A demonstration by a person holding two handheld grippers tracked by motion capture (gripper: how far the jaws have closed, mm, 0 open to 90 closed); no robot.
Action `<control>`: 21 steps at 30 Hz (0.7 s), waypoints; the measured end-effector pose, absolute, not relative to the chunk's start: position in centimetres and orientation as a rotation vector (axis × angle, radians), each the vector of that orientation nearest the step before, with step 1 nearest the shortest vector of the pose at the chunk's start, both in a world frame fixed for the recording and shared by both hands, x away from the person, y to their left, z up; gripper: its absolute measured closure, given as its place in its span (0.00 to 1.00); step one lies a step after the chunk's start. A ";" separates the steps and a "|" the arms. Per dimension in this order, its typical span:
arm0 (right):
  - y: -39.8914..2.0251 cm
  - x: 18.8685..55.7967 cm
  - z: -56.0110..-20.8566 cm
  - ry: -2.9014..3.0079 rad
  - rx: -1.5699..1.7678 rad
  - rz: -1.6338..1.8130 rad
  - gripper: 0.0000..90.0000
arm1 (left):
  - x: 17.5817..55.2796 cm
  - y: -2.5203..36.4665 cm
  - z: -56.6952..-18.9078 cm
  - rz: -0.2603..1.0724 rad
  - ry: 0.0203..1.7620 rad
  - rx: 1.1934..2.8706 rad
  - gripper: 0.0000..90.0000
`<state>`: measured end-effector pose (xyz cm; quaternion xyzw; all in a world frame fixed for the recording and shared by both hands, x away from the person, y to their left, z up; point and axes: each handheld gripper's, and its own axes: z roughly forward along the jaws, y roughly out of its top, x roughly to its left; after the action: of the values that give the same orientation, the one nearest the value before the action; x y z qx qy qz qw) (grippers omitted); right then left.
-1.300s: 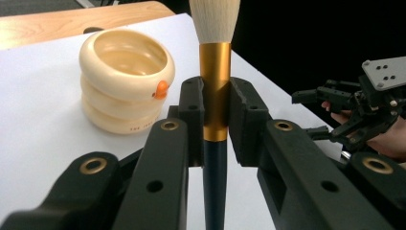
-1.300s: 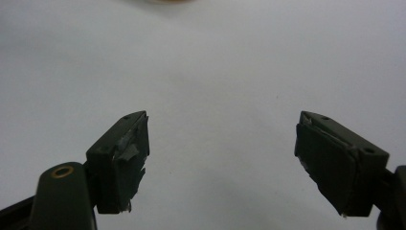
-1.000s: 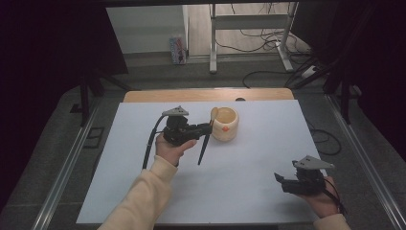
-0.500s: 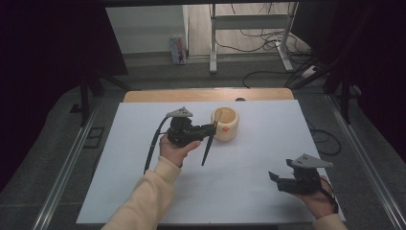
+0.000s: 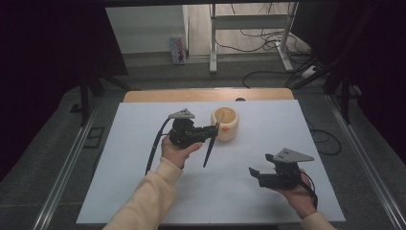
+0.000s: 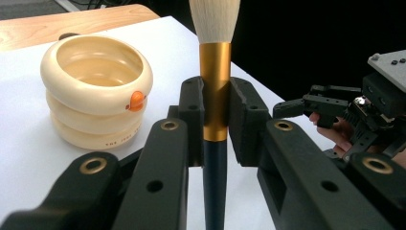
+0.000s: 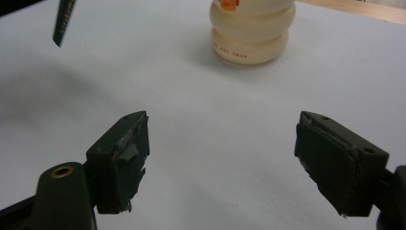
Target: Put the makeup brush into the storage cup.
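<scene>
Right now my left gripper point(image 5: 213, 130) is pinching a brush point(image 6: 215, 91) by its gold ferrule, white bristles up and the dark handle hanging down over the white table point(image 5: 143, 191). The brush sits just beside the cream ringed pot point(image 5: 225, 123), which has an orange mark on its side; I cannot tell whether they touch. My right gripper point(image 5: 253, 171) hovers well apart near the table's front right, its 2 jaws spread wide with nothing between them, aimed toward the pot.
</scene>
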<state>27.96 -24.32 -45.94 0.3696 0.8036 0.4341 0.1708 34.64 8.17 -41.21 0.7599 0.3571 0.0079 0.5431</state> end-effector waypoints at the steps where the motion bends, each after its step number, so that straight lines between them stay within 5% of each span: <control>1: -24.2 28.0 -45.9 2.281 1.050 1.245 0.22 | 34.6 8.2 -41.2 0.020 0.848 1.805 0.86; 21: -19.2 29.1 -45.1 2.316 0.990 1.373 0.23 | 34.5 8.1 -41.1 0.022 0.846 1.804 0.86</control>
<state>29.12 -19.21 -45.06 0.3417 0.7999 0.4742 0.1359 34.51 8.15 -41.11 0.7601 0.3562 0.0092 0.5434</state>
